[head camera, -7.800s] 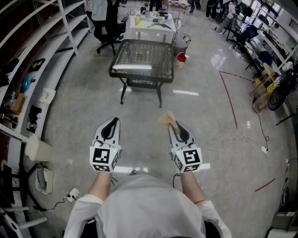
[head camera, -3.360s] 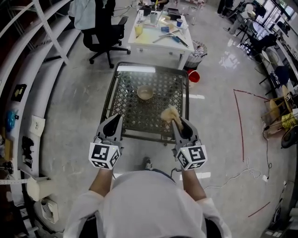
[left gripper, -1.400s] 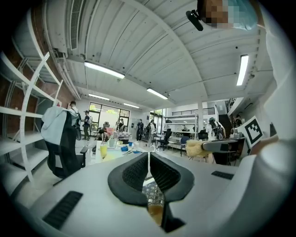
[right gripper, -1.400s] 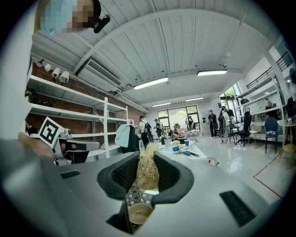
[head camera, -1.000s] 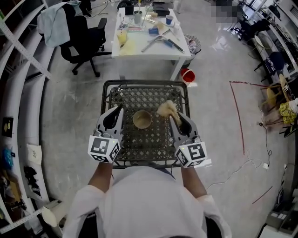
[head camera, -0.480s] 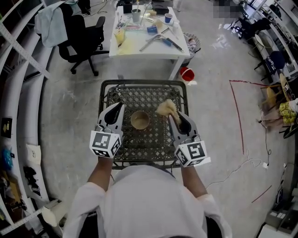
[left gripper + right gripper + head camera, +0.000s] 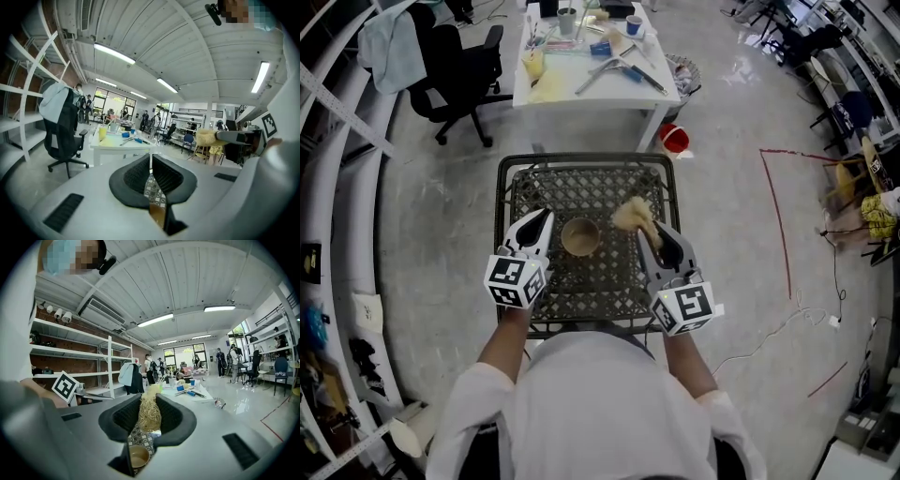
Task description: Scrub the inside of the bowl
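Note:
A tan bowl (image 7: 579, 236) stands upright in the middle of a dark lattice-topped table (image 7: 520, 178). My left gripper (image 7: 546, 215) hovers just left of the bowl with its jaws shut and nothing between them. In the left gripper view the left gripper (image 7: 151, 160) shows only a slit, with the lattice and a bit of the bowl (image 7: 157, 213) below it. My right gripper (image 7: 640, 232) is shut on a straw-coloured scrubber (image 7: 630, 214), just right of the bowl. In the right gripper view the scrubber (image 7: 149, 414) fills the jaws, with the bowl (image 7: 138, 457) low and to the left.
Beyond the lattice table stands a white table (image 7: 546, 86) with cups and tools on it. A black office chair (image 7: 459, 56) is at its left and a red bucket (image 7: 673, 139) at its right. Shelving runs along the left wall. A red tape line (image 7: 780, 216) marks the floor at the right.
The person has walked up to the lattice table. In the last second my left gripper has sunk closer beside the bowl. The right gripper with the scrubber has kept its place.

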Tool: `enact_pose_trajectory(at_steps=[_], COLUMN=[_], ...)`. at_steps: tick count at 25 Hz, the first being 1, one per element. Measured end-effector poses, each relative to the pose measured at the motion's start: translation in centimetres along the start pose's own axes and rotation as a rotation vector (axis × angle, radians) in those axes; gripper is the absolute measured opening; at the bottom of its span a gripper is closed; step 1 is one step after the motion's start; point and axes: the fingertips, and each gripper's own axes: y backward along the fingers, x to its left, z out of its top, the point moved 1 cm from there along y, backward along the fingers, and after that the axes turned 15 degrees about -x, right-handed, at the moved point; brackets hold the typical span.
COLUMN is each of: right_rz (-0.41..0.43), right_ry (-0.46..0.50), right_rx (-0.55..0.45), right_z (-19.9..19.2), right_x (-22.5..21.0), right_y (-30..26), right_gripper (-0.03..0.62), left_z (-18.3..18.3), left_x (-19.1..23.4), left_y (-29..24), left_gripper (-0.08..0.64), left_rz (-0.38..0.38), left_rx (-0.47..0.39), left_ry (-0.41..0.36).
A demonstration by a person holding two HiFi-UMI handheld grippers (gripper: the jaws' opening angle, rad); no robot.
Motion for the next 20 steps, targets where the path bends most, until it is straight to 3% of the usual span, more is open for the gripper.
enact_pose_trajectory(at_steps=[10,20], right_rz=[-0.011,-0.005], right_ry=[-0.005,-0.010], right_rx=[0.040,0.065], right_z=[-1.4,-2.1], right_x=[0.1,0.2], right_y=[0.4,0.4], right_gripper=[0.100,0.100], left_z=[-5.2,-14.0], left_x=[1.4,2.7], left_y=[-1.6,-1.9], left_gripper=[0.041,0.043], left_rz=[-0.001,0.046], left_rx=[0.081,0.302], left_ry=[0.052,0.206])
